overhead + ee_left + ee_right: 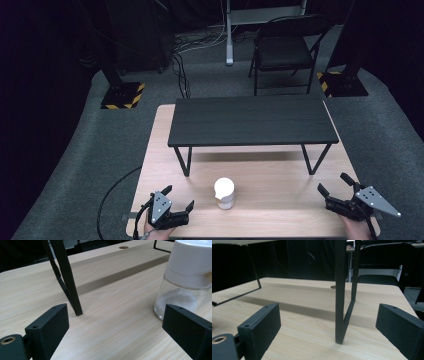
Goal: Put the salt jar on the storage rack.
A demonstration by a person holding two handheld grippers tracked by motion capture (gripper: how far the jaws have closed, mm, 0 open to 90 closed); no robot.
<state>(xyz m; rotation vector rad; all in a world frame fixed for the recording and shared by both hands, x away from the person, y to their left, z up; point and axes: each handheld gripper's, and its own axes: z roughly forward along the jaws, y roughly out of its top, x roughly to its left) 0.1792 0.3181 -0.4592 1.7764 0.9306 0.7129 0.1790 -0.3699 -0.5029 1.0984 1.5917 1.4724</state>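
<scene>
- Pale wood-grain table (280,197) carries a black raised shelf (252,120) on thin metal legs, spanning most of its far half.
- White-capped glass jar (224,193) stands upright on the bare tabletop in front of the shelf, near the table's middle, between the two grippers and closer to the left one.
- Left gripper (178,200), held in a hand at the near-left edge, has its jaws spread wide and grips nothing; the jar sits just off to its right, untouched.
- From the left gripper view, the jar (186,280) shows a clear lower body with a whitish powder at the bottom, beside the right jaw; a shelf leg (67,280) lands on the wood between the jaws.
- Right gripper (334,184), at the near-right corner, is likewise wide open and empty, well apart from the jar.
- Black folding chair (285,47) stands on grey carpet beyond the table.
</scene>
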